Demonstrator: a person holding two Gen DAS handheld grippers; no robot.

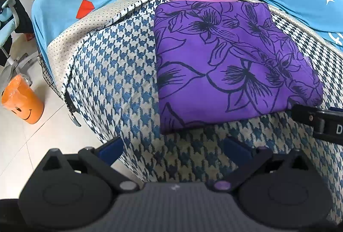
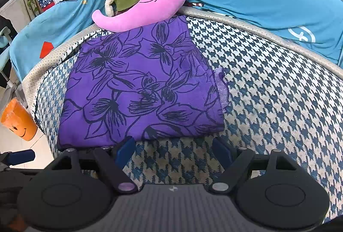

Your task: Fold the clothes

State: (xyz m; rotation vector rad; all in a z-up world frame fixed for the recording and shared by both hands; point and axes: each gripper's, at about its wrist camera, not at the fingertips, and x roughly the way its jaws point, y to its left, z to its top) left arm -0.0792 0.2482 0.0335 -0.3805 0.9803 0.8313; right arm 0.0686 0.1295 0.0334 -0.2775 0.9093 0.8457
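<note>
The houndstooth bed carries the purple floral garment, folded into a neat rectangle near its left edge, its far end touching the pink moon pillow. The left gripper and right gripper hover before its near hem, jaws spread and empty. A one-sided pull could drag the layers askew. On the right gripper's body, only a "D" is readable.

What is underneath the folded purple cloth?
The purple floral cloth lies on the houndstooth cover, which shows on its left, right and near sides. Anything tucked between them, or inside the folds, is hidden.
</note>
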